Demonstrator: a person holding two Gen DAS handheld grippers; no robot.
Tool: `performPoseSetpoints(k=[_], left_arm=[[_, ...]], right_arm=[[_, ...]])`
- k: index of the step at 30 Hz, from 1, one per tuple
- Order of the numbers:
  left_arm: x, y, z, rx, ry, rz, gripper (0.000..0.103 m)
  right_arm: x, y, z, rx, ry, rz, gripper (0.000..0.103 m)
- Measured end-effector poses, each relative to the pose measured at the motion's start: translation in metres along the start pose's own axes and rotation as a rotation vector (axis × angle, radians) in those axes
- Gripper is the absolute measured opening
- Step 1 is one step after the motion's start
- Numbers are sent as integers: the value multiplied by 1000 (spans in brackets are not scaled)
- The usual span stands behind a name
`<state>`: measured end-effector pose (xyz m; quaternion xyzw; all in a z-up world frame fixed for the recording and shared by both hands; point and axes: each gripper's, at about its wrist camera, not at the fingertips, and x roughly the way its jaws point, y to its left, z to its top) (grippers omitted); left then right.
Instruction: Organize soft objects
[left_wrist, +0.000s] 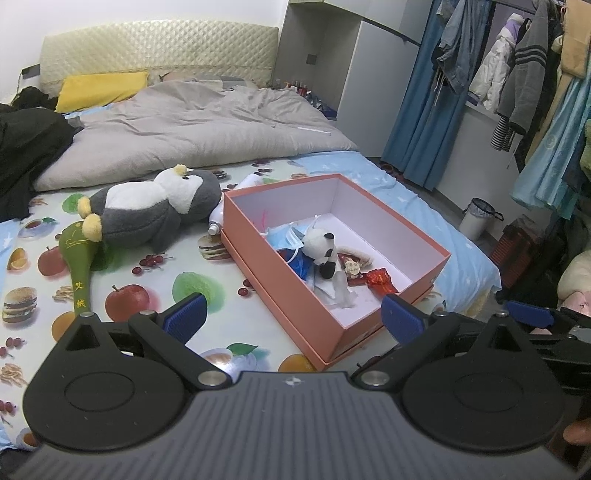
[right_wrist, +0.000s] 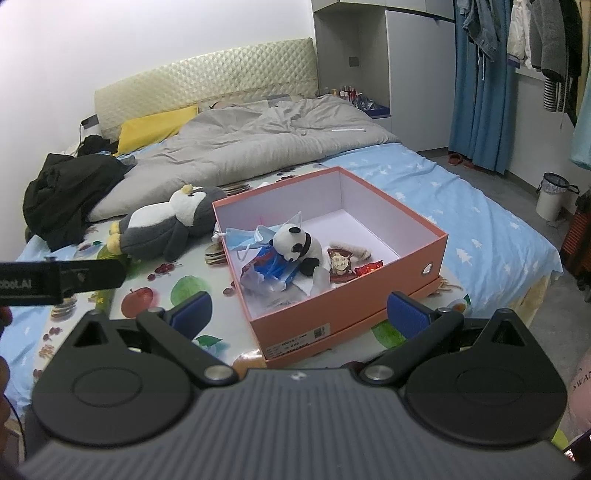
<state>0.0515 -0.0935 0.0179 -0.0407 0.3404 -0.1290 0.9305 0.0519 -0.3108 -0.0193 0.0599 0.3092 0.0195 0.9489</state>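
Clutter under the panda plush (right_wrist: 297, 245) in the orange box (right_wrist: 295, 314) is hardly made out; a grey penguin plush (right_wrist: 166, 225) lies beside it. Left gripper (left_wrist: 291, 317) and right gripper (right_wrist: 299, 310) are held wide, empty.

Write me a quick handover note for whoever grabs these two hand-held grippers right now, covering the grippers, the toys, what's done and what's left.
Left hand-held gripper: open, empty, held above the bed in front of the box.
Right hand-held gripper: open, empty, at the box's near side.
Orange box: open on the bed, holding the panda toy, blue face masks and snack packets.
Penguin toy: lying on the bed sheet to the left of the box, not yet packed.
Green paddle: on the sheet, its top under the penguin's feet.
Done: panda is in the box.
Left: likely the penguin goes in next; there looks to be room at the back of the box.
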Motion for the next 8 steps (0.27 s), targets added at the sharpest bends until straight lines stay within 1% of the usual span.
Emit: performPoseSetpoints(k=[8], left_arm=[[1, 0, 0, 0, 7, -2, 102]], right_arm=[[-2, 1, 0, 3, -12, 3, 103]])
